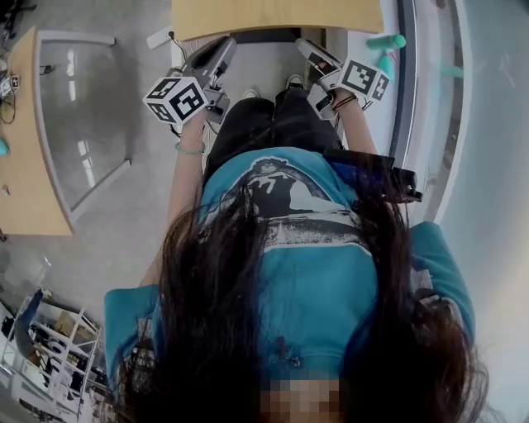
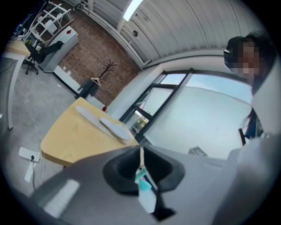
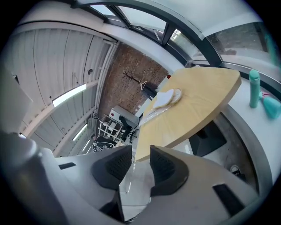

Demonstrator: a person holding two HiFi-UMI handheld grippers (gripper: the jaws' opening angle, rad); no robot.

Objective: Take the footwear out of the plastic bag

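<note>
Both claws are raised in front of the person, clear of the wooden counter (image 1: 273,16), which sits at twelve o'clock in the head view. The left claw (image 1: 216,56) is at eleven o'clock there and the right claw (image 1: 312,54) at one o'clock, each pointing toward the counter's near edge.

Look along the left claw: its dark pads (image 2: 119,169) are pressed together with just a thin seam between them, and I can't make out anything gripped. The right claw stands apart, a narrow gap between its ribbed pads (image 3: 166,167). Nothing is in that gap, only floor and the counter's edge showing through.

And the footwear (image 3: 167,97): pale and flat, lying on the counter top at twelve o'clock from the right claw's pads, well apart from both claws. The clear plastic bag (image 3: 153,115) trails off it toward seven o'clock; whether the footwear sits inside it I can't tell. A teal bottle (image 3: 253,88) stands on the ledge at three o'clock in the right gripper view.
</note>
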